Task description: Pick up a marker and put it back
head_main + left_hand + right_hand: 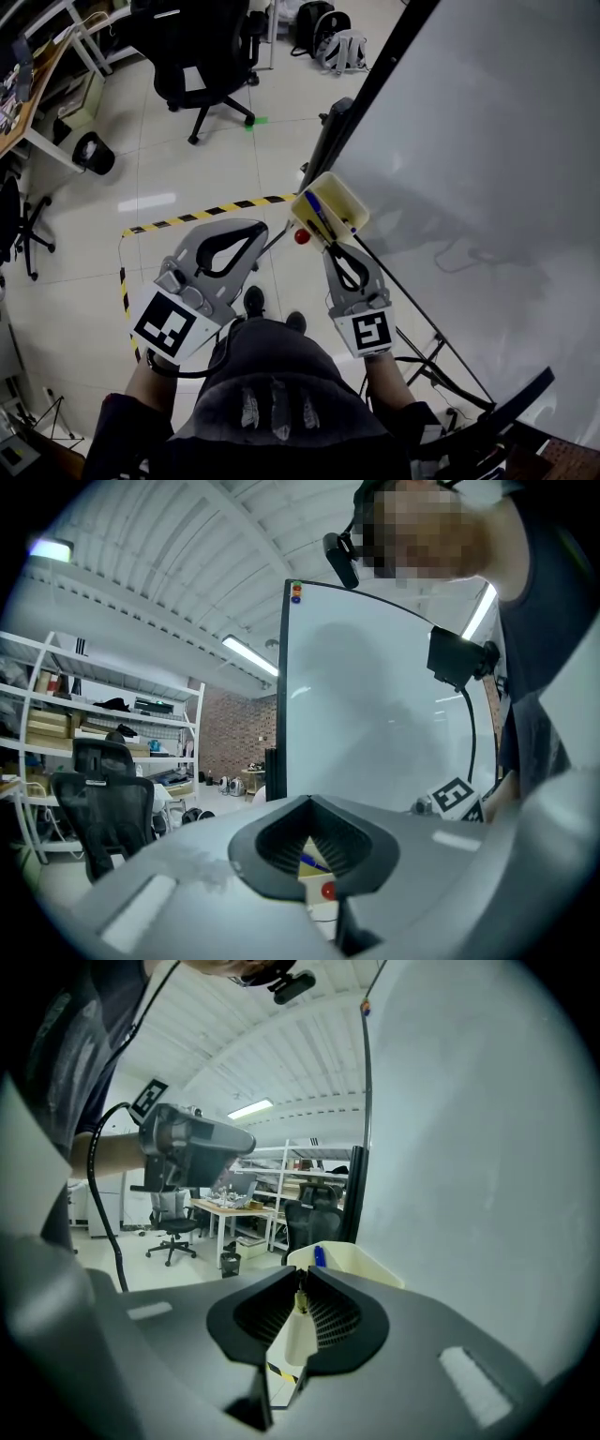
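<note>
Blue marker [317, 214] lies slantwise in the yellow bin [352, 195], which hangs at the whiteboard's [487, 141] lower corner by the black frame edge. The marker's near end sits right at the right gripper's [330, 246] tips. Right jaws are nearly together, pinching that end. Left gripper [263, 228] is clenched on nothing, level, just beside the bin and apart from it.

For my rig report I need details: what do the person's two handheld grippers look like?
Both are grey plastic, with two curved jaws lined with ribbed black pads. The left gripper and the right gripper each carry a white cube with black square markers at the rear: left cube, right cube. A black cable runs from the left gripper.
</note>
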A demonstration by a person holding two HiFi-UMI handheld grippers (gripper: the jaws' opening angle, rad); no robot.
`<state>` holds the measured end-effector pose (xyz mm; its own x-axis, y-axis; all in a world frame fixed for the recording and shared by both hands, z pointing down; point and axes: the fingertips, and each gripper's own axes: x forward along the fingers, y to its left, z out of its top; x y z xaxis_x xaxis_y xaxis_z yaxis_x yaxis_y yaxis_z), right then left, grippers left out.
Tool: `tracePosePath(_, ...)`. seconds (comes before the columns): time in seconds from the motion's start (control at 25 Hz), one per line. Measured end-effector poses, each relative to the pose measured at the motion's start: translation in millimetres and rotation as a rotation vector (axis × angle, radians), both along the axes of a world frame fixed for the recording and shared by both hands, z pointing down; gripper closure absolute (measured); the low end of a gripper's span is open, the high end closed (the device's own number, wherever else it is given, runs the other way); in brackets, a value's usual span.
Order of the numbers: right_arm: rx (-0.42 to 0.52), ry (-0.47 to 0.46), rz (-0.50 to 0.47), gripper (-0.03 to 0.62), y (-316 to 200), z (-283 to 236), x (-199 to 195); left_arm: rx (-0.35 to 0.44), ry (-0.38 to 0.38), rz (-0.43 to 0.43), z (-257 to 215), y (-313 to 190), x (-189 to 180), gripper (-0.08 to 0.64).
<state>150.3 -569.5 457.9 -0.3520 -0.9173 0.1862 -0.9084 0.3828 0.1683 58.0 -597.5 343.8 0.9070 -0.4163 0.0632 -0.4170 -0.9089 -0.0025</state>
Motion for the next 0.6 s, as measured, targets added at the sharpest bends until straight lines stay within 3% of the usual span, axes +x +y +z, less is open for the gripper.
tracePosePath(0.6, 0.144, -0.048, -0.112, 0.554, 4.7, -146.2, -9.9, 0.053, 0.078, -0.025, -42.2, 3.9, 0.7, 0.554)
